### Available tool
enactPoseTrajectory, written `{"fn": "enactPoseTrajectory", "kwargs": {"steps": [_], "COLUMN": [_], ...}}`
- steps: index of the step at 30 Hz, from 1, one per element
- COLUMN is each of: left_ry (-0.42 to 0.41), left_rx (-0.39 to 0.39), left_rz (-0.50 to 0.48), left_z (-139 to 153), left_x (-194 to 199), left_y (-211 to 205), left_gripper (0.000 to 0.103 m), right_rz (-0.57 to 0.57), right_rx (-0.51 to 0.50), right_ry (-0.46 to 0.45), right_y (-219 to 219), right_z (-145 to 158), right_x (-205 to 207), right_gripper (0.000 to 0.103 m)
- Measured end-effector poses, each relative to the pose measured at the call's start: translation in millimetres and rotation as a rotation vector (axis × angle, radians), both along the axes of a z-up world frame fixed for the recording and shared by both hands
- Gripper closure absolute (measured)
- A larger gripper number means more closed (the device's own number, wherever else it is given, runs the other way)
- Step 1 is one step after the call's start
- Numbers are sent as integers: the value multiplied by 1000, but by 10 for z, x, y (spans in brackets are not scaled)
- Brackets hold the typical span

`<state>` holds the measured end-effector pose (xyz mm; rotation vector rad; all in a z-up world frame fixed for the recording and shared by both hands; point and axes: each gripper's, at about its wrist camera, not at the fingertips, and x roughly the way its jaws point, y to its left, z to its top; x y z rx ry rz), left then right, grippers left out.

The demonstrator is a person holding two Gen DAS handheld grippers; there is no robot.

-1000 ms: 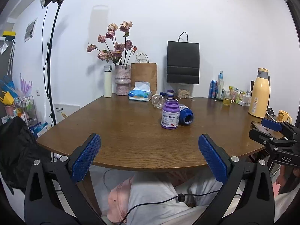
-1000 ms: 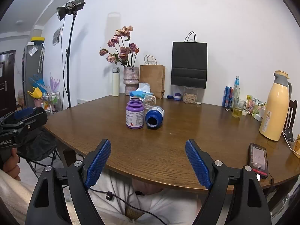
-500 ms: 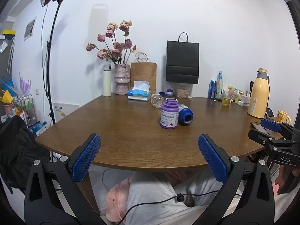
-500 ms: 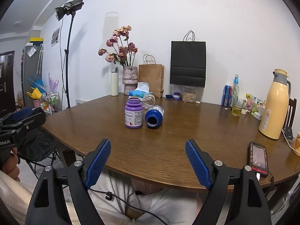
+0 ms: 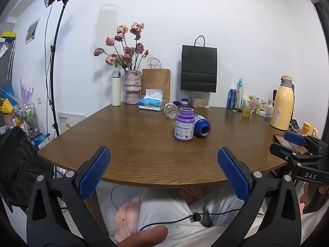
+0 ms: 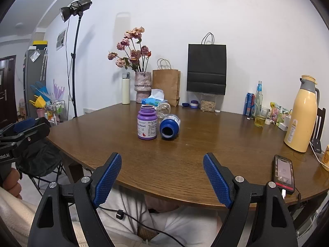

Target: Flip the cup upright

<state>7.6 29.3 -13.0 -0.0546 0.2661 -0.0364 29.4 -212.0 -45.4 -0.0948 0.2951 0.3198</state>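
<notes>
A blue cup-like bottle (image 6: 169,126) lies on its side on the brown table (image 6: 185,164), its open mouth facing me; it also shows in the left wrist view (image 5: 202,126). A purple open bottle (image 6: 147,125) stands upright just left of it, touching or nearly so. A clear glass (image 6: 163,109) lies behind them. My right gripper (image 6: 162,177) is open and empty at the table's near edge. My left gripper (image 5: 163,173) is open and empty, also short of the near edge.
A phone (image 6: 283,174) lies at the right near edge. A yellow thermos (image 6: 302,113), drink glass (image 6: 260,117), bottles and a mug (image 5: 309,129) stand at the right. Tissue box (image 5: 151,103), flower vase (image 5: 132,89) and paper bags line the back.
Both views have shifted very slightly; the grippers stay open at the near edge. Nothing on the table has moved.
</notes>
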Motion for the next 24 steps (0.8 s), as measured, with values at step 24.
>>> {"fn": "enactPoseTrajectory", "kwargs": {"steps": [24], "left_ry": [4], "left_rx": [-6], "left_rz": [-2], "left_z": [-7], "left_x": [-24], "left_y": [-3], "left_gripper": [0], "right_rz": [2], "right_rx": [4], "right_ry": [10], "right_y": [12], "right_z": [-17], "right_x": [20], "right_gripper": [17]}}
